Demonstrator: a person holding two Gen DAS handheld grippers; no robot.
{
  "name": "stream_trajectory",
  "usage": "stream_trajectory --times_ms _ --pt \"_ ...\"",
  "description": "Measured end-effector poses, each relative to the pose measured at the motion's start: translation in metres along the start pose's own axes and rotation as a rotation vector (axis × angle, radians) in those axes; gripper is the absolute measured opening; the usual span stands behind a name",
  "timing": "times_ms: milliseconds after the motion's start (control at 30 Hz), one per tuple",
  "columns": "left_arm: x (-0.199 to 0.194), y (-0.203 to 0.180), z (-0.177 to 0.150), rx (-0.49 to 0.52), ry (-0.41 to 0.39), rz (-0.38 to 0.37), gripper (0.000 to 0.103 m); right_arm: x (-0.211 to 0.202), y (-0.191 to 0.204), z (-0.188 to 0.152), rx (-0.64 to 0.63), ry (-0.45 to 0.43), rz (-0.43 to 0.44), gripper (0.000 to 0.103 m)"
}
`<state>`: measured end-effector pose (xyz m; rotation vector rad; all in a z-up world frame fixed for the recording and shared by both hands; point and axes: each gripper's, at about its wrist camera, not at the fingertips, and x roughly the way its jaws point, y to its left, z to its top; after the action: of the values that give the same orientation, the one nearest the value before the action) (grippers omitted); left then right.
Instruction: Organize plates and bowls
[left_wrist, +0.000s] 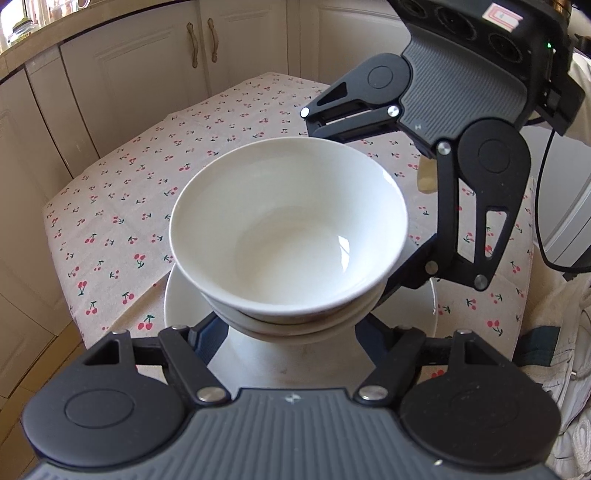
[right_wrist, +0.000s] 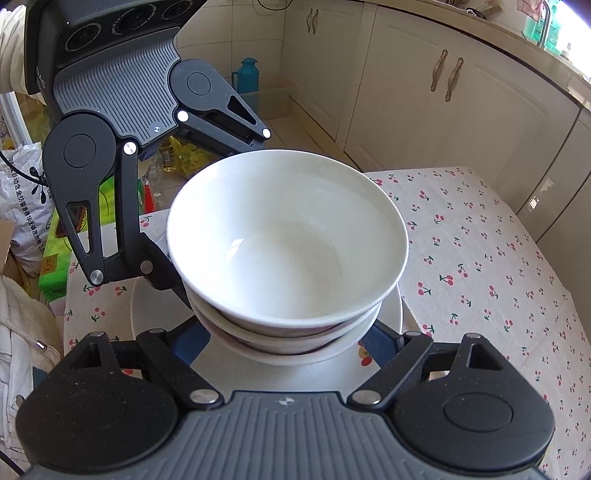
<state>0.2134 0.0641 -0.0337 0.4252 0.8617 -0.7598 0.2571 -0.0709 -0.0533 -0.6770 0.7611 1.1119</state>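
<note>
Stacked bowls (left_wrist: 288, 236) sit on a plate (left_wrist: 184, 299) at frame centre on the cherry-cloth worktop (left_wrist: 122, 192). Left gripper (left_wrist: 291, 332) and right gripper (right_wrist: 291, 343) each flank the stack, jaws half-wide; contact unclear. Stacking step; next: clear or lift without tipping.

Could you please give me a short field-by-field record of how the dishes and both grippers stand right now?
stack: white bowls nested, at least three, upright
under stack: white plate
surface: cherry-print tablecloth
left gripper: astride the lower bowls, contact unclear
right gripper: astride the stack from the opposite side, contact unclear
</note>
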Motion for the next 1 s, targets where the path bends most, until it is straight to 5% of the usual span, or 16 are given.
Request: stream_trajectory --times_ms 167,400,700,833,1000 --pt "-0.003 -0.009 -0.003 0.016 -0.015 0.049 0.084 -0.005 0.005 -0.001 0.015 -0.015 -0.028 0.102" --pt "-0.024 -0.023 -0.015 -0.032 -0.07 0.136 0.094 -0.023 0.018 -0.01 0.046 -0.008 -0.115 0.103" --pt "-0.078 -0.073 -0.027 -0.123 -0.31 0.382 0.102 -0.072 0.051 -0.029 0.274 -0.047 -0.374 0.103" --pt "-0.086 -0.101 -0.029 -0.248 -0.393 0.45 0.102 -0.094 0.064 -0.039 0.476 -0.093 -0.49 0.103" --pt "-0.086 -0.127 -0.03 -0.455 -0.373 0.544 0.102 -0.104 0.086 -0.059 0.66 -0.121 -0.579 0.103"
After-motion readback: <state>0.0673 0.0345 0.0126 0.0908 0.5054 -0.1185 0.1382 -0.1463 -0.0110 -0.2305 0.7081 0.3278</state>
